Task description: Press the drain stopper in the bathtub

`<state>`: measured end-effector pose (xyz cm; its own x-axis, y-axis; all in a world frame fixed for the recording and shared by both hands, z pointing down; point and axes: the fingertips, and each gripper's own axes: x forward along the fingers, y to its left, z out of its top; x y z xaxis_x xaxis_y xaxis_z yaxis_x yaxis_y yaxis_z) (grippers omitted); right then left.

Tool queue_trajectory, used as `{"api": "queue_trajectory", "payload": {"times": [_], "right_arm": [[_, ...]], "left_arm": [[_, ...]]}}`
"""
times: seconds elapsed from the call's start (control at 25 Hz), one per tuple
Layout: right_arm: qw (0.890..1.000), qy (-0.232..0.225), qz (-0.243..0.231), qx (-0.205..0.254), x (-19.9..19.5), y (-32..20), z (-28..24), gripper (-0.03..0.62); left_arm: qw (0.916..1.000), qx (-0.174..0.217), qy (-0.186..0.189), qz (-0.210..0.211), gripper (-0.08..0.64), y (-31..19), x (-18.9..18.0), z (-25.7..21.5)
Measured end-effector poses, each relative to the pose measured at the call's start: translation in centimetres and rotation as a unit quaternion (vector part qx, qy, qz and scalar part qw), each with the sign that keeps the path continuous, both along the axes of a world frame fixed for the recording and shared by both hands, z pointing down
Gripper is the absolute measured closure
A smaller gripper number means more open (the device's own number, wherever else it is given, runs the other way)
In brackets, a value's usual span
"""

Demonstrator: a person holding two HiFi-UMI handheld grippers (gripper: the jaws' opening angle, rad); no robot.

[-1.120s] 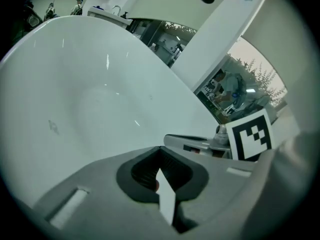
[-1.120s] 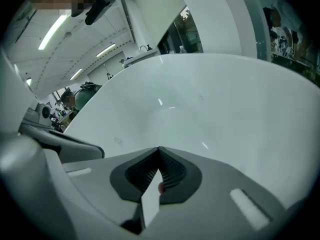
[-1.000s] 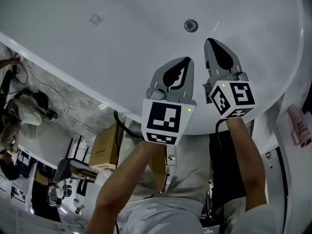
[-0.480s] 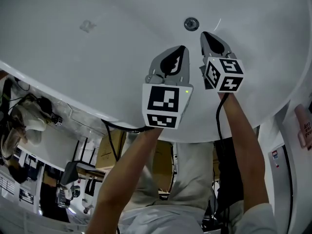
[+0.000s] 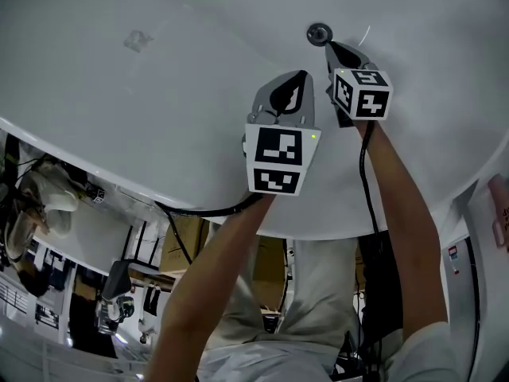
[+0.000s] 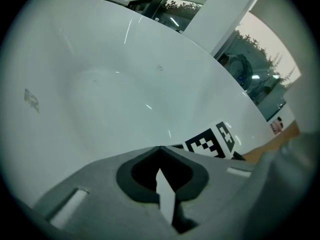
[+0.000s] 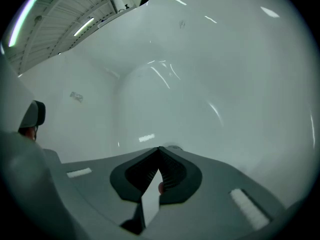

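The round metal drain stopper (image 5: 319, 33) sits in the white bathtub (image 5: 159, 94) floor at the top of the head view. My right gripper (image 5: 332, 48) is shut and empty, its tip just short of the stopper; whether they touch is unclear. In the right gripper view the closed tip (image 7: 159, 148) points at the stopper's rim (image 7: 173, 147), which peeks just beyond it. My left gripper (image 5: 297, 76) is also shut and empty, hovering over bare tub floor left of and behind the right one. In the left gripper view its closed tip (image 6: 160, 147) faces bare tub wall.
A faint grey mark (image 5: 137, 40) lies on the tub floor to the far left. The tub's curved rim (image 5: 119, 169) runs under my arms, with a black cable (image 5: 203, 211) below it. A pink bottle (image 5: 501, 213) stands at the right edge.
Both grippers have moved forward into the tub. The right gripper's tip has closed in on the drain stopper from a short way back; the left has followed beside it.
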<state>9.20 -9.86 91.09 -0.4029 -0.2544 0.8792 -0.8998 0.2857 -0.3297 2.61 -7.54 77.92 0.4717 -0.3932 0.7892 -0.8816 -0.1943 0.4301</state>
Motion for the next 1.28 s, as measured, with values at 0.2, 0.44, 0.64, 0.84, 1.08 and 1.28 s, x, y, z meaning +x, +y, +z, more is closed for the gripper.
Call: {"api": "queue_trajectory", "payload": {"times": [0.2,0.44,0.64,0.84,1.08,1.28], "right_arm": [[0.999,0.025,-0.033,-0.024,0.4,0.9,2.9,0.589],[0.996,0.053,-0.054,-0.055,-0.1,0.9,6.7,0.589],[0.995,0.058,-0.035,-0.079,-0.5,0.6,9.0,0.54],[0.99,0.092,-0.05,-0.094,-0.1,1.2,10.1,0.586],[0.99,0.096,-0.045,-0.097,-0.1,0.8,10.1,0.584],[0.99,0.095,-0.053,-0.085,-0.1,0.9,9.8,0.583]], "left_arm": [[0.9995,-0.028,-0.005,0.012,0.557,0.6,0.0,2.2],[0.999,-0.044,0.0,0.005,0.557,1.4,-0.1,3.1],[0.9991,-0.041,0.0,0.007,0.557,1.4,0.2,3.1],[0.9992,-0.041,0.003,0.001,0.556,1.3,0.2,2.9],[0.9992,-0.04,0.006,-0.002,0.556,1.1,0.2,2.9],[0.9993,-0.037,0.0,0.003,0.555,1.2,0.2,2.7]]}}
